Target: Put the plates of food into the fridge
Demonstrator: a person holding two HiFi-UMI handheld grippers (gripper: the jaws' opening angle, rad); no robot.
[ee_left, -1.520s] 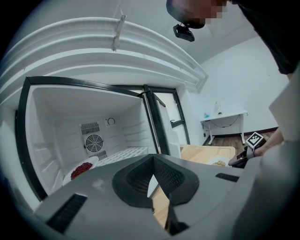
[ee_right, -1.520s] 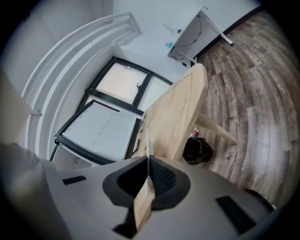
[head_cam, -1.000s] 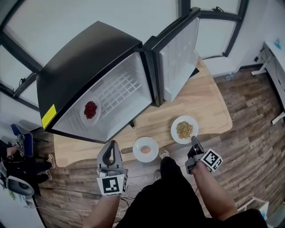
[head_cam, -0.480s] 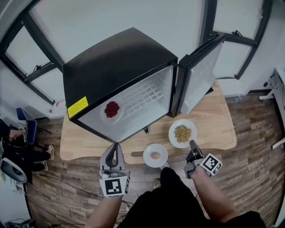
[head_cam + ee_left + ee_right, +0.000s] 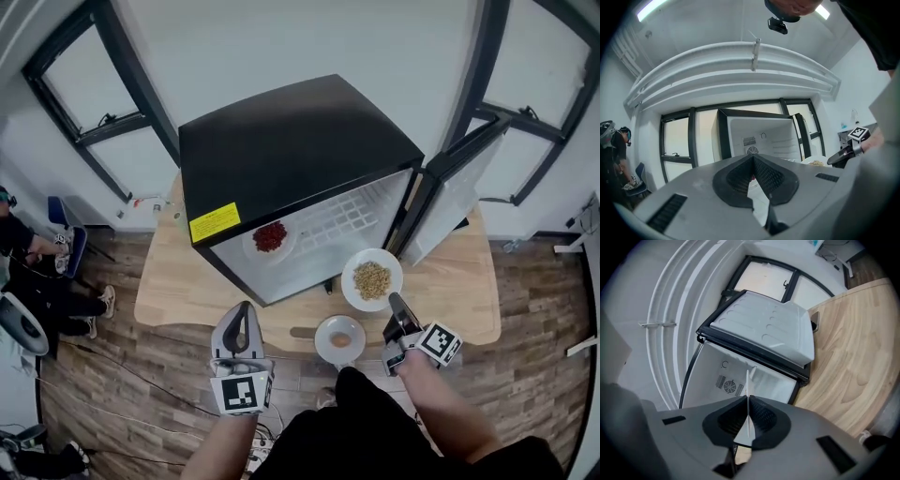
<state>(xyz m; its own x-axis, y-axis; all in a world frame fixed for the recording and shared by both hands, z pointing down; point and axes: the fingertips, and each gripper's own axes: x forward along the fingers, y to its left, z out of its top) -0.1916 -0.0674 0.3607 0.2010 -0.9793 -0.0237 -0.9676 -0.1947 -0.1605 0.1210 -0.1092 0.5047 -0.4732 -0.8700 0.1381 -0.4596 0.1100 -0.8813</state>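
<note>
Just outside the open fridge [image 5: 291, 150], the right tongs [image 5: 392, 302] are closed on the rim of the grain plate [image 5: 349, 281], holding it beside the swung-out door [image 5: 450, 202]. A plate of red food [image 5: 253, 246] already sits inside the fridge, while a third plate [image 5: 321, 330] rests near the front edge of the tabletop [image 5: 187, 291]. The left tongs [image 5: 242, 309] hang closed and empty in front of the tabletop, left of that third plate.
</note>
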